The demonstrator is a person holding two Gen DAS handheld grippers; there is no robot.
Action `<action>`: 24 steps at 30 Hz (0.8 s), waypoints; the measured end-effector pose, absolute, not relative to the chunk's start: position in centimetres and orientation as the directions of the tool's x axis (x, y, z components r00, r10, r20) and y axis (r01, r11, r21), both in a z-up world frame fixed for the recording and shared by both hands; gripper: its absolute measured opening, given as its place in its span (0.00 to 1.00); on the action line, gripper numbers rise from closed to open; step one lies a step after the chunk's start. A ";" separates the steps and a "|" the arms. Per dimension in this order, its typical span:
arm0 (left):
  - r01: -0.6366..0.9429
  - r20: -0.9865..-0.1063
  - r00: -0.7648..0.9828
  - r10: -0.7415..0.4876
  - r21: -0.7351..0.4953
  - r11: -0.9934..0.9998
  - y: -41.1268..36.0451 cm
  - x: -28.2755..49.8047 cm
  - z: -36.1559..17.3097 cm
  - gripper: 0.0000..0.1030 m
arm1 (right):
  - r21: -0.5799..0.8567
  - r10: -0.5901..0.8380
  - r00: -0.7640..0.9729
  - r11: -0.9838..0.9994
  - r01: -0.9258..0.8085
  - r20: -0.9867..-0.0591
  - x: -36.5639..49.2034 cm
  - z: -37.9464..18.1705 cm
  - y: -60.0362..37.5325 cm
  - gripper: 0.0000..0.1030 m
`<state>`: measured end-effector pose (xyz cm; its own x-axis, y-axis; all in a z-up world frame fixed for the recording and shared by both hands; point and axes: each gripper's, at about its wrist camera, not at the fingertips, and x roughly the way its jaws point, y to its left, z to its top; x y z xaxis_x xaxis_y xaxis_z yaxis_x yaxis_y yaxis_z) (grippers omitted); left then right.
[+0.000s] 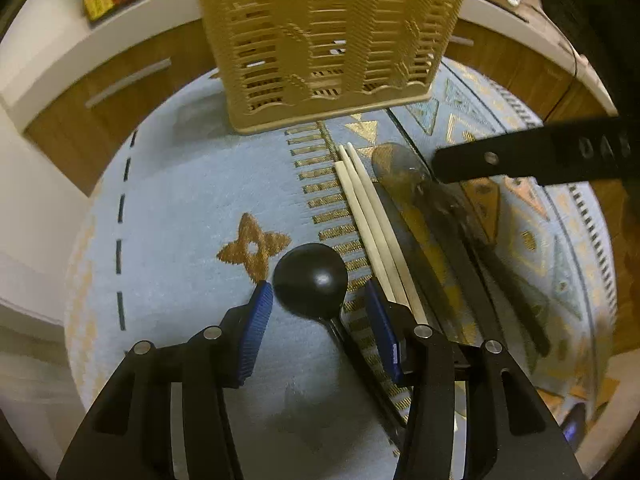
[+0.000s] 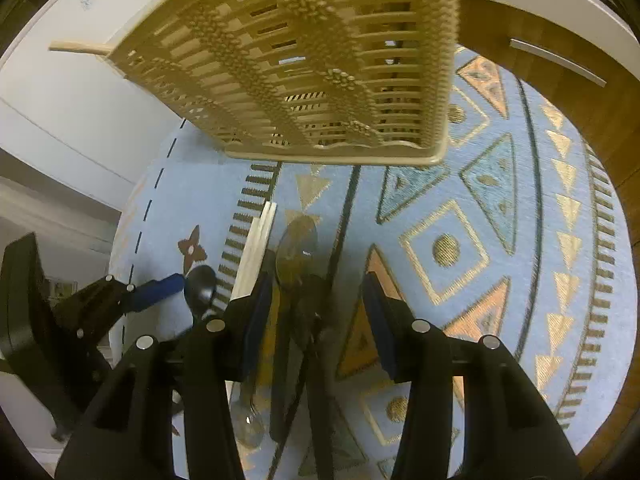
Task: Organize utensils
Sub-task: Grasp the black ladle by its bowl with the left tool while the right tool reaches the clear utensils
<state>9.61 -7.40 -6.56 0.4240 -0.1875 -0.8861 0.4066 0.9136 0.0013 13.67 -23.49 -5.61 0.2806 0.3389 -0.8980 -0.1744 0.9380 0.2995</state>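
The slatted beige basket (image 1: 328,40) stands at twelve o'clock on the blue patterned mat (image 1: 180,200); it looks light and stiff. Below it the utensils lie side by side. The black spoon (image 1: 310,276) sits between the released left tool (image 1: 318,320); its smooth bowl may slip, so take the neck. The pale chopsticks (image 1: 372,224) at one o'clock look thin and light. The right tool (image 2: 318,320), spread wide, straddles dark-handled cutlery (image 2: 298,256).

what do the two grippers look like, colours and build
Both match: the left gripper and right gripper have matte black plastic bodies with cut-out openings, silver round pins at the joints, and blue ribbed pads on the inner faces of the fingers. Seen from the left wrist view, the right gripper's black finger carries embossed lettering. No cables or sleeves show.
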 end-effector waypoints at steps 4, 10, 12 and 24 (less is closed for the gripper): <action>0.415 -0.882 0.435 -0.183 0.017 0.910 -7.7 9.7 -6.7 0.43 | 0.291 0.333 0.267 0.939 -0.183 -0.904 14.6 -6.3 -22.3 0.42; 0.392 -0.863 0.457 -0.214 -0.021 0.920 -6.3 9.8 -6.5 0.35 | 0.213 0.273 0.286 0.951 -0.225 -0.919 14.8 -6.8 -20.4 0.42; 0.374 -0.861 0.468 -0.200 -0.012 0.927 -6.0 10.0 -6.4 0.35 | 0.204 0.266 0.286 0.952 -0.230 -0.920 14.8 -6.9 -19.9 0.42; 0.351 -0.868 0.453 -0.201 -0.034 0.936 -3.8 11.5 -6.4 0.35 | 0.090 0.161 0.308 0.969 -0.230 -0.938 14.7 -6.9 -20.7 0.28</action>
